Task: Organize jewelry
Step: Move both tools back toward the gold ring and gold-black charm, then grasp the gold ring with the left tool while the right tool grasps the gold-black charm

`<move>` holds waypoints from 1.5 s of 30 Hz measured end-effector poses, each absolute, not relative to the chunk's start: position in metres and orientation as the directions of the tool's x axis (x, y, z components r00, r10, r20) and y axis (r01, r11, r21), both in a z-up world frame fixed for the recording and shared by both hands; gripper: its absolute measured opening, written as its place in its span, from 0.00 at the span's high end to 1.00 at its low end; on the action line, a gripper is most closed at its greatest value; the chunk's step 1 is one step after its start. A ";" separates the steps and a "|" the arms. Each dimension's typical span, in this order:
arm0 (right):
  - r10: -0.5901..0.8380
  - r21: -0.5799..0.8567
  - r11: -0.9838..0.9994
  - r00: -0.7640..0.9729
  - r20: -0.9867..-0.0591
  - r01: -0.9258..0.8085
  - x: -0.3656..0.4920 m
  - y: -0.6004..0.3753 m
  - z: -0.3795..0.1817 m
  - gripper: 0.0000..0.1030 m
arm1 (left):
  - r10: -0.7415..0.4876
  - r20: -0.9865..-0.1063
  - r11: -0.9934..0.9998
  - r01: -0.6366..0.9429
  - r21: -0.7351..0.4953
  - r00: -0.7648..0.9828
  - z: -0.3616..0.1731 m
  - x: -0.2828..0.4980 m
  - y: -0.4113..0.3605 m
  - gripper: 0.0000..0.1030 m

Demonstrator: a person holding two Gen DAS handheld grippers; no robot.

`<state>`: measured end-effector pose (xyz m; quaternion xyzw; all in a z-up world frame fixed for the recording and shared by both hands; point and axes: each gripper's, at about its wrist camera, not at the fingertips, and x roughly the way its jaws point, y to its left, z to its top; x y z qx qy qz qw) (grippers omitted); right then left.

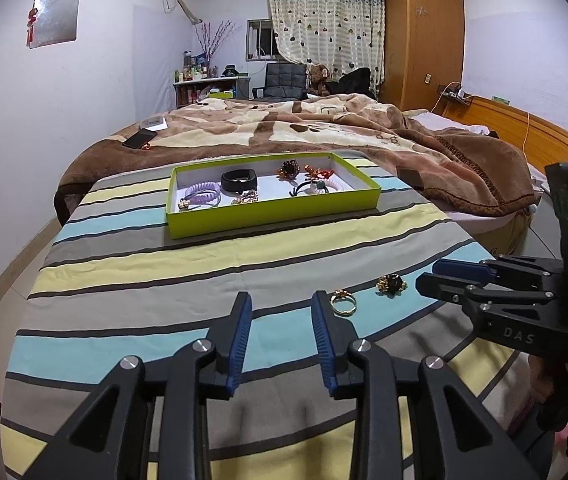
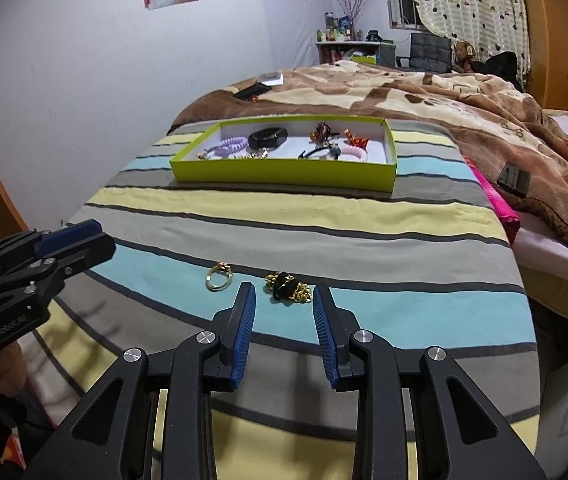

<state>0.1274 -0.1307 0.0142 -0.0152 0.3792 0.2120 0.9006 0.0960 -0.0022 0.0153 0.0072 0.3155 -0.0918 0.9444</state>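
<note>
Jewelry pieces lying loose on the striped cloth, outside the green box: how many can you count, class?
2. A gold ring lies on the blue stripe, left; a gold-and-black piece lies just right of it, ahead of the right tongs. None seems hidden.

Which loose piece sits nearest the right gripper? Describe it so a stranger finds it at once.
Start at the green tray on the striped cloth, then come toward the cameras to the blue stripe, where two pieces lie loose. It is the black-and-gold cluster just ahead of the open right gripper. The neighbour to its left is a plain gold ring.
</note>
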 end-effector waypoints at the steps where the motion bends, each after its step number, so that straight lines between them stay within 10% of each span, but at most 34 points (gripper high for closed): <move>1: 0.367 0.129 0.909 0.614 -0.699 -0.396 0.130 -0.130 0.012 0.70 | -0.168 -0.599 0.983 0.177 -0.044 0.783 0.014 0.097 -0.002 0.68; 45: 0.349 0.132 0.912 0.566 -0.747 -0.388 0.144 -0.143 0.005 0.79 | -0.263 -0.746 0.950 0.298 -0.090 0.612 -0.018 0.144 -0.050 0.63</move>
